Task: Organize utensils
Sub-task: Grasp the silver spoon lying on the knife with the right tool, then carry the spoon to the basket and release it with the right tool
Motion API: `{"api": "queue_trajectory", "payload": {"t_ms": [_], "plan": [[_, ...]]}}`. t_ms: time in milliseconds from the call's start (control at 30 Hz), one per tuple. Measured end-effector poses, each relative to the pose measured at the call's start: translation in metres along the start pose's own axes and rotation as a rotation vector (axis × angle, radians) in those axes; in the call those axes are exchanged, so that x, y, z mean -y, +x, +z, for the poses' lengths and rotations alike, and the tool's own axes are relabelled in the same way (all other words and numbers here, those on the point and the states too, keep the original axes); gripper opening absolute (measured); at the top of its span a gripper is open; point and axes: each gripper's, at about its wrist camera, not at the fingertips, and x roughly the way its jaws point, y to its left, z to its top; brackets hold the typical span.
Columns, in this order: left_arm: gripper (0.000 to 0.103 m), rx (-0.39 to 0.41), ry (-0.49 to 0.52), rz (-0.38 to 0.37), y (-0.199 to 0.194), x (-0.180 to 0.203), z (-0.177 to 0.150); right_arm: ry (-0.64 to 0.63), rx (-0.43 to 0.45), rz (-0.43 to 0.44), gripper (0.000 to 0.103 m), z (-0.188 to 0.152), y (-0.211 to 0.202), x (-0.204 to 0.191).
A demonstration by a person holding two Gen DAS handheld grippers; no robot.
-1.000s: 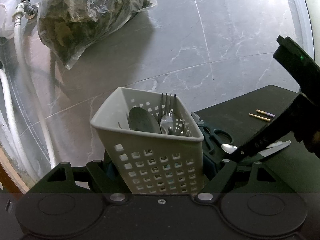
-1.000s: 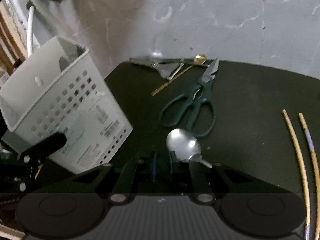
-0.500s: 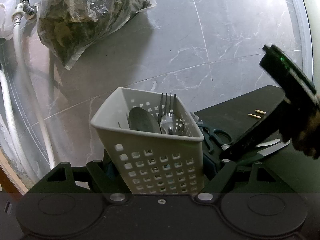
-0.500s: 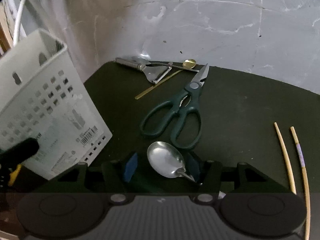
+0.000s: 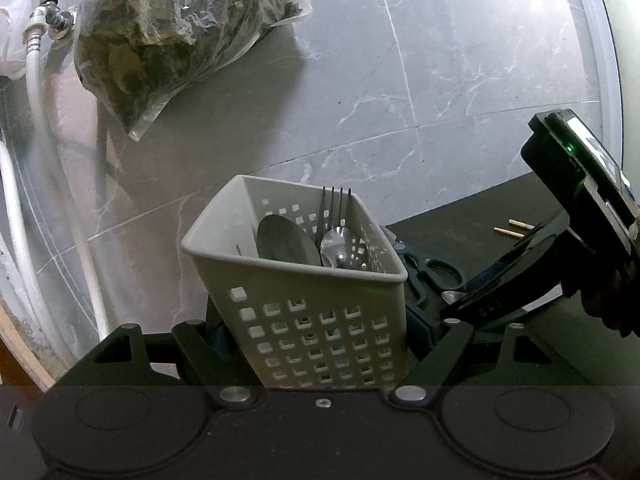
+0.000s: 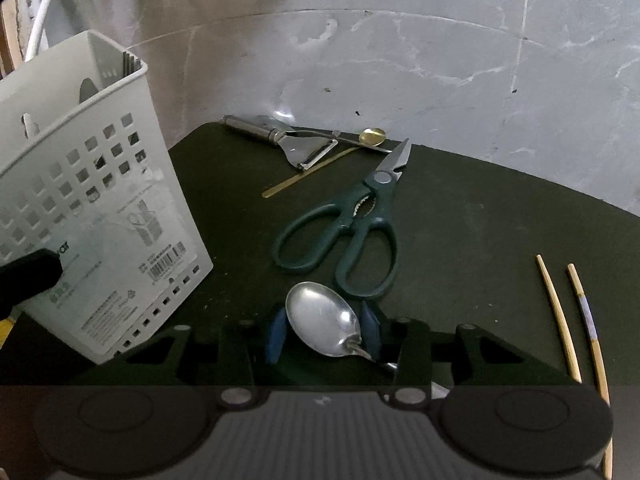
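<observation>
My left gripper (image 5: 320, 344) is shut on a white perforated caddy (image 5: 320, 320), held upright at the mat's left edge. A fork (image 5: 334, 208), a spoon and a dark round utensil stand inside the caddy. A silver spoon (image 6: 324, 316) lies on the dark mat (image 6: 480, 220). My right gripper (image 6: 324, 328) points down at it, jaws closing, with the blue pads (image 6: 276, 330) against both sides of the bowl. In the left wrist view the right gripper (image 5: 500, 280) sits low beside the caddy. The caddy (image 6: 92, 208) stands to the spoon's left.
Green scissors (image 6: 352, 232) lie just beyond the spoon. A metal peeler (image 6: 296, 144) and a gold spoon (image 6: 372, 136) rest at the mat's far edge. Two chopsticks (image 6: 560, 320) lie on the right. On the marble floor are a plastic bag (image 5: 180, 28) and a white hose (image 5: 32, 80).
The right gripper let go of the spoon's neck, widened, tipped lower and slid forward around the bowl, then narrowed onto it. The left gripper and the caddy stayed still.
</observation>
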Motion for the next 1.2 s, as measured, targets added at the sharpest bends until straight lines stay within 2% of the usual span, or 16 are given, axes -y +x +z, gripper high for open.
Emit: {"api": "queue_trajectory", "payload": {"t_ms": [33, 100, 267, 367, 433, 733, 833, 933, 1033, 1133, 1200], "plan": [[0.082, 0.001, 0.001, -0.001, 0.0, 0.0, 0.0, -0.001, 0.0, 0.006, 0.038, 0.0, 0.0, 0.001], [0.082, 0.002, 0.002, -0.004, 0.0, -0.001, 0.0, 0.005, -0.002, 0.013, 0.021, 0.001, 0.001, 0.003], [0.082, 0.005, 0.001, -0.007, -0.001, -0.001, -0.001, -0.021, -0.01, 0.004, 0.013, 0.0, 0.002, -0.001], [0.082, 0.005, 0.002, -0.007, -0.001, -0.001, -0.001, -0.053, 0.007, 0.001, 0.004, 0.0, 0.001, -0.006], [0.082, 0.008, 0.004, -0.009, -0.001, -0.001, -0.001, -0.051, 0.028, 0.008, 0.003, 0.0, -0.005, -0.007], [0.081, 0.014, 0.001, -0.012, -0.001, -0.002, -0.002, 0.0, 0.22, 0.04, 0.003, 0.018, -0.059, -0.001], [0.081, 0.012, 0.0, -0.01, -0.001, -0.003, -0.002, 0.061, 0.353, 0.124, 0.003, 0.034, -0.102, 0.0], [0.081, 0.009, 0.002, -0.01, -0.002, -0.002, -0.002, 0.128, 0.53, 0.289, 0.003, 0.057, -0.144, -0.003], [0.081, 0.01, 0.0, -0.01, -0.002, -0.003, -0.002, 0.138, 0.644, 0.427, 0.003, 0.079, -0.162, -0.017], [0.081, 0.011, 0.001, -0.012, -0.002, -0.003, -0.002, 0.143, 0.702, 0.535, 0.003, 0.091, -0.161, -0.03], [0.081, 0.008, 0.001, -0.013, -0.002, -0.004, -0.002, 0.175, 0.698, 0.59, 0.003, 0.093, -0.146, -0.037]]}}
